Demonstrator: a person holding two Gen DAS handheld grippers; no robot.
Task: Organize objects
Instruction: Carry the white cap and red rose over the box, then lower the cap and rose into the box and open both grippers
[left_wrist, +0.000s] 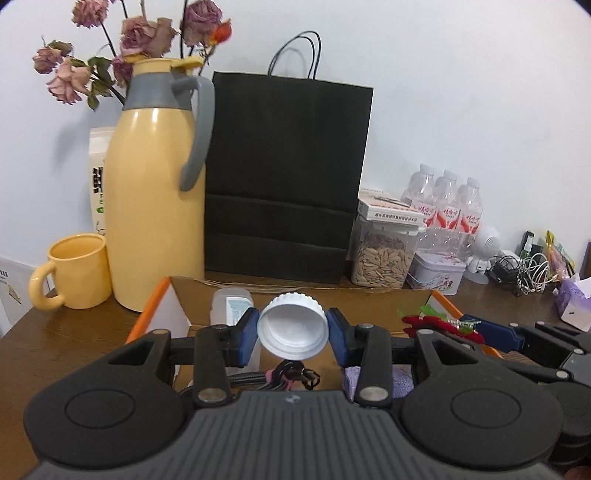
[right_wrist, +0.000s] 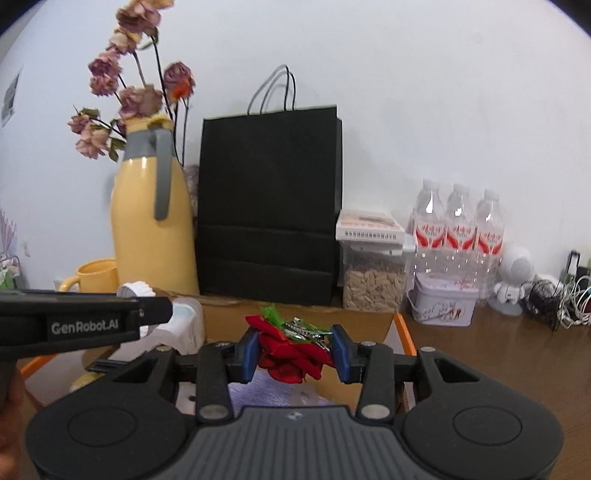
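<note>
Two tongs: both loaded, so you are carrying two things at once.
Left tongs (left_wrist: 292, 334): clamped on a white screw cap (left_wrist: 292, 326), its hollow side facing your camera, low centre of the left wrist view.
Right tongs (right_wrist: 294, 349): clamped on a red fabric flower (right_wrist: 288, 354) with a green sprig and a metal clip on top, low centre of the right wrist view.
Below the tongs: an open cardboard box (left_wrist: 295, 299) with orange edges sits right under both loads; you can see a white bottle (left_wrist: 231, 308), some dark cables and a lilac cloth inside it.
Step in hand: it looks like you are either lifting these out of the box or bringing them in; the views do not settle which.
Doing it well: keep both grips firm and level; the cap is held only by its ribbed rim and could pop out if you tilt or squeeze unevenly.
Spacing: the two tongs ride just beside each other, so keep them apart as you travel.
Farther out: the yellow jug (left_wrist: 159, 192) with dried roses, the yellow mug (left_wrist: 75, 271) and the black paper bag (left_wrist: 288, 177) stand at the back of the desk (left_wrist: 66, 336); steer clear of the jug's handle.
Right side: seed jar, tin and water bottles crowd the far right.
</note>
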